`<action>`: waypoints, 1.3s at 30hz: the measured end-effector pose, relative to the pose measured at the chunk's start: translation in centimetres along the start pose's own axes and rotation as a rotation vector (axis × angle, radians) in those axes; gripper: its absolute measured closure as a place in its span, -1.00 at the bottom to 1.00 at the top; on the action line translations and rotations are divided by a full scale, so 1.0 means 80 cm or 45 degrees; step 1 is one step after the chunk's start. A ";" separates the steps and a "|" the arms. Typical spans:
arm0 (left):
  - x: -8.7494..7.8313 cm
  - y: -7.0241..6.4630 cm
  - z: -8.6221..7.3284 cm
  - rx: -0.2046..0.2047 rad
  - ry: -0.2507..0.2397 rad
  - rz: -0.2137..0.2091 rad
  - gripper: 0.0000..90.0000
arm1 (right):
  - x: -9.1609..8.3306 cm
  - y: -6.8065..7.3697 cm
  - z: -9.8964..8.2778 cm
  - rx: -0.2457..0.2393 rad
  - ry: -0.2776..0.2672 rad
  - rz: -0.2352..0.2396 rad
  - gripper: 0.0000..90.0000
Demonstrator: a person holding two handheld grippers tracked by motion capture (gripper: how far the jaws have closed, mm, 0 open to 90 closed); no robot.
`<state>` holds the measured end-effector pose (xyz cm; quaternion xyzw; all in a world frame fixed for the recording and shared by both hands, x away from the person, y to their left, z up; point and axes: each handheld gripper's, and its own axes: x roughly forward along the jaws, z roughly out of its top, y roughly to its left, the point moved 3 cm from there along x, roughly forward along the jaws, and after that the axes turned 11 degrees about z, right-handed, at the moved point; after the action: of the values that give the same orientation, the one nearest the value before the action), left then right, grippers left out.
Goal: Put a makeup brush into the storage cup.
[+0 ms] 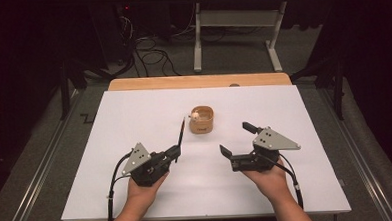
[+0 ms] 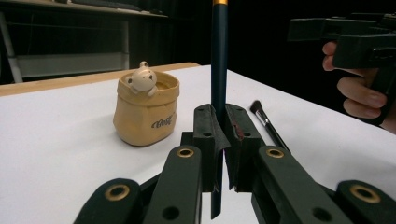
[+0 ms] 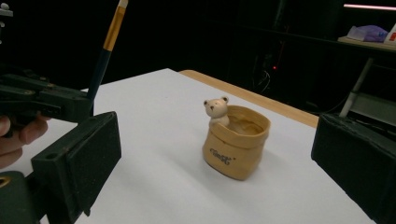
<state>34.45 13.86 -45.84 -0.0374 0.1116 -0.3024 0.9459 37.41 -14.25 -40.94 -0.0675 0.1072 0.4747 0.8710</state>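
A tan sack-shaped pot (image 1: 202, 121) with a small bear figure at its rim stands mid-sheet; it also shows in the gripper views (image 2: 145, 112) (image 3: 236, 142). My left gripper (image 1: 174, 153) (image 2: 219, 122) is shut on a dark-handled brush (image 1: 181, 133) (image 2: 218, 56) that stands upright, gold ferrule on top (image 3: 113, 29). It sits left of and nearer than the pot. My right gripper (image 1: 238, 138) (image 3: 215, 140) stands wide open with nothing between its jaws, to the pot's near right and facing it.
White sheet (image 1: 134, 113) covers the table; a wooden edge (image 1: 197, 81) shows at the back. A dark brush-shaped streak (image 2: 270, 125) lies on the sheet beside the left gripper; whether it is a second brush or a shadow I cannot tell. Cables and a desk frame lie beyond.
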 end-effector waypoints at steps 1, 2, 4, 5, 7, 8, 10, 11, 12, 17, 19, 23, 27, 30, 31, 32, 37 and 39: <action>0.000 0.000 0.000 -0.001 0.000 0.001 0.87 | 0.005 0.002 0.001 0.004 -0.002 0.002 -0.95; 0.000 0.000 0.000 -0.003 -0.004 -0.001 0.87 | 0.009 0.004 0.002 -0.004 0.000 0.009 -0.95; -0.001 0.001 0.001 -0.004 -0.005 0.003 0.87 | 0.018 0.007 0.006 -0.019 -0.001 0.022 -0.95; -0.001 0.002 0.001 -0.008 -0.007 0.004 0.87 | 0.021 0.009 0.008 -0.011 -0.006 0.028 -0.95; 0.000 0.002 0.001 -0.015 -0.012 0.005 0.87 | 0.028 0.012 0.013 -0.026 -0.011 0.044 -0.95; 0.002 0.002 0.002 -0.015 -0.018 0.019 0.87 | 0.031 0.013 0.016 -0.034 -0.018 0.047 -0.94; 0.009 0.002 0.003 -0.031 -0.017 0.017 0.87 | 0.037 0.014 0.021 -0.035 -0.019 0.056 -0.94; 0.013 0.002 0.005 -0.020 -0.017 0.019 0.87 | 0.039 0.015 0.023 -0.036 -0.023 0.058 -0.94; 0.015 0.001 0.006 -0.010 -0.018 0.024 0.87 | 0.042 0.015 0.027 -0.040 -0.023 0.063 -0.93; 0.023 0.003 0.009 -0.020 -0.032 0.025 0.87 | 0.047 0.016 0.038 -0.038 -0.051 0.068 -0.92; 0.024 0.002 0.008 -0.021 -0.029 0.015 0.87 | 0.048 0.017 0.040 -0.021 -0.075 0.075 -0.92; 0.024 -0.002 0.007 -0.017 -0.022 -0.002 0.87 | 0.050 0.023 0.038 -0.017 -0.059 0.095 -0.91; 0.019 -0.011 0.004 0.012 -0.022 -0.013 0.87 | 0.049 0.029 0.033 0.003 -0.055 0.125 -0.92; 0.016 -0.015 0.001 0.001 -0.022 -0.026 0.87 | 0.048 0.034 0.028 0.012 -0.042 0.147 -0.91; 0.013 -0.017 0.000 -0.008 -0.026 -0.033 0.87 | 0.048 0.036 0.027 0.020 -0.041 0.149 -0.91; 0.012 -0.019 -0.001 -0.009 -0.030 -0.037 0.87 | 0.047 0.038 0.026 0.027 -0.043 0.162 -0.91; 0.005 -0.030 -0.001 0.000 -0.046 -0.062 0.87 | 0.042 0.045 0.023 0.050 -0.056 0.201 -0.88; 0.005 -0.033 -0.001 -0.001 -0.042 -0.071 0.87 | 0.041 0.046 0.021 0.058 -0.054 0.211 -0.88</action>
<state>33.26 11.47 -45.64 -0.0457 0.0951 -0.3280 0.9388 36.25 -9.21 -40.20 -0.0287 0.1047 0.5440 0.8320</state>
